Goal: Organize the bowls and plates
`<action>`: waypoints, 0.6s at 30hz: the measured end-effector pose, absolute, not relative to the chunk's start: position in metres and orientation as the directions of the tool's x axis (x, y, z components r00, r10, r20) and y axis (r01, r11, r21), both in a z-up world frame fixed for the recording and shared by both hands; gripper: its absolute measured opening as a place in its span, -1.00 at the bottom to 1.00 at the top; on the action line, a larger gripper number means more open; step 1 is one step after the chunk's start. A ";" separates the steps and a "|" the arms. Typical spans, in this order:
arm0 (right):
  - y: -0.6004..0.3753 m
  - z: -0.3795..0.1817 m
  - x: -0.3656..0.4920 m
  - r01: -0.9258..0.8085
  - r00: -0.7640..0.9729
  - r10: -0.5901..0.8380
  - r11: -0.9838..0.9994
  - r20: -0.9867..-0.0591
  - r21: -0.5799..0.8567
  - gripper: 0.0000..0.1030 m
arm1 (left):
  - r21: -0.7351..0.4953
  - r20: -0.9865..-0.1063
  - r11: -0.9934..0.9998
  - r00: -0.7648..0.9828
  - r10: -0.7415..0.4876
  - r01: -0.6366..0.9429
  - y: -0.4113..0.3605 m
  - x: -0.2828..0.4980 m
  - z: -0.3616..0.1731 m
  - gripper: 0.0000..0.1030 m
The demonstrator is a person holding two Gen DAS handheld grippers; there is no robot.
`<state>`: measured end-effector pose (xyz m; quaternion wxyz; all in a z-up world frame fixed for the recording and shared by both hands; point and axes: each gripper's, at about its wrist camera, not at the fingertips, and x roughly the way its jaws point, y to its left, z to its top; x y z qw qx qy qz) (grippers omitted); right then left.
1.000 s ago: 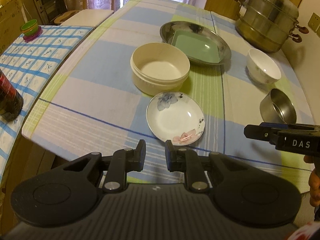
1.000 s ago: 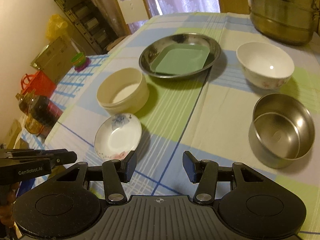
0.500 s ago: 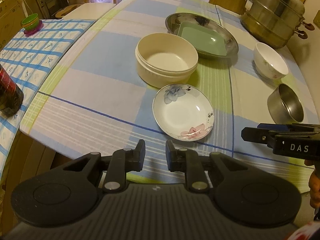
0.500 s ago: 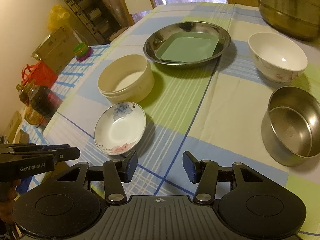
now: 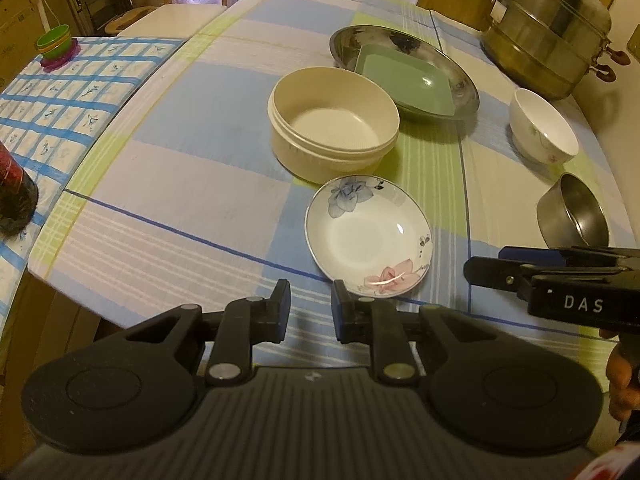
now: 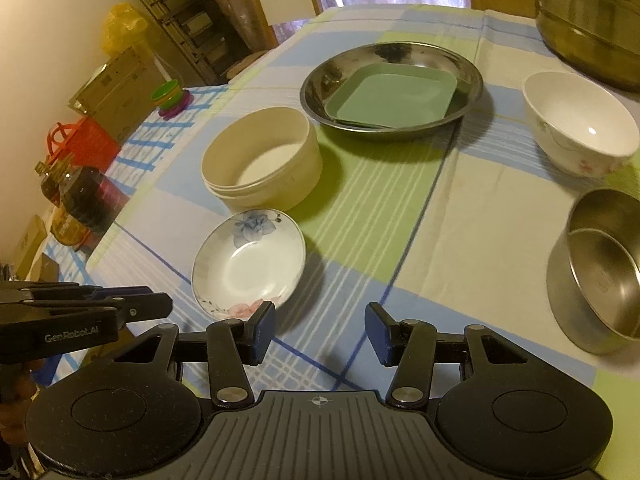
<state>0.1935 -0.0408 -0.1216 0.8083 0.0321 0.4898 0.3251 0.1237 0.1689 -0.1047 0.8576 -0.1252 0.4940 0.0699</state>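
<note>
Left wrist view: my left claw hangs narrowly parted, empty, apparently just short of the flowered dish. My right claw gapes wide, holding nothing, above the counter.

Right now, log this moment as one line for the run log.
left gripper: open, empty, by floral dish | right gripper: open, empty, above tablecloth | green tray: inside steel plate

A steel steamer stands at the bench's far corner; stacked cups and a dark bottle sit leftward.
</note>
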 end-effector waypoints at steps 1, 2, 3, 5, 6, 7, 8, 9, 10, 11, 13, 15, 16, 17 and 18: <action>-0.039 -0.122 0.194 -0.498 0.310 0.559 0.784 -0.769 0.369 -0.01 | -0.149 -0.864 0.959 0.504 -0.007 -0.242 0.169 0.125 -0.105 -0.63; -0.037 -0.121 0.195 -0.503 0.312 0.562 0.782 -0.766 0.369 -0.01 | -0.153 -0.862 0.959 0.507 -0.010 -0.240 0.170 0.127 -0.105 -0.63; -0.035 -0.121 0.195 -0.507 0.313 0.564 0.780 -0.765 0.368 -0.01 | -0.156 -0.861 0.958 0.509 -0.013 -0.239 0.170 0.128 -0.105 -0.63; -0.031 -0.122 0.197 -0.513 0.314 0.566 0.777 -0.762 0.366 -0.01 | -0.161 -0.858 0.958 0.513 -0.018 -0.236 0.170 0.131 -0.105 -0.63; -0.029 -0.122 0.198 -0.516 0.314 0.568 0.775 -0.761 0.365 -0.02 | -0.163 -0.858 0.958 0.513 -0.020 -0.236 0.171 0.133 -0.105 -0.63; -0.027 -0.123 0.199 -0.519 0.314 0.569 0.773 -0.760 0.364 -0.02 | -0.163 -0.859 0.958 0.512 -0.021 -0.235 0.171 0.135 -0.106 -0.63; -0.026 -0.124 0.201 -0.522 0.314 0.570 0.772 -0.760 0.363 -0.03 | -0.162 -0.859 0.958 0.511 -0.021 -0.234 0.171 0.137 -0.106 -0.63; -0.024 -0.125 0.202 -0.525 0.314 0.570 0.771 -0.760 0.361 -0.05 | -0.162 -0.860 0.959 0.509 -0.021 -0.234 0.171 0.138 -0.107 -0.63; -0.022 -0.126 0.203 -0.527 0.314 0.569 0.771 -0.760 0.359 -0.07 | -0.162 -0.862 0.959 0.506 -0.022 -0.233 0.172 0.140 -0.109 -0.63; -0.020 -0.127 0.205 -0.528 0.313 0.567 0.771 -0.762 0.356 -0.13 | -0.163 -0.864 0.959 0.503 -0.024 -0.233 0.172 0.142 -0.110 -0.63; -0.017 -0.130 0.208 -0.530 0.312 0.567 0.770 -0.763 0.356 -0.20 | -0.168 -0.867 0.957 0.497 -0.030 -0.235 0.172 0.146 -0.113 -0.63; -0.014 -0.134 0.211 -0.528 0.309 0.564 0.772 -0.766 0.355 -0.30 | -0.169 -0.869 0.957 0.493 -0.032 -0.236 0.172 0.149 -0.117 -0.63; -0.012 -0.135 0.212 -0.530 0.309 0.565 0.770 -0.765 0.355 -0.31 | -0.169 -0.870 0.957 0.492 -0.032 -0.237 0.173 0.150 -0.119 -0.63; -0.010 -0.137 0.213 -0.533 0.309 0.564 0.770 -0.766 0.351 -0.36 | -0.168 -0.872 0.956 0.489 -0.030 -0.239 0.173 0.151 -0.121 -0.63; -0.008 -0.138 0.214 -0.538 0.311 0.562 0.769 -0.766 0.345 -0.40 | -0.165 -0.874 0.956 0.485 -0.028 -0.242 0.173 0.153 -0.122 -0.63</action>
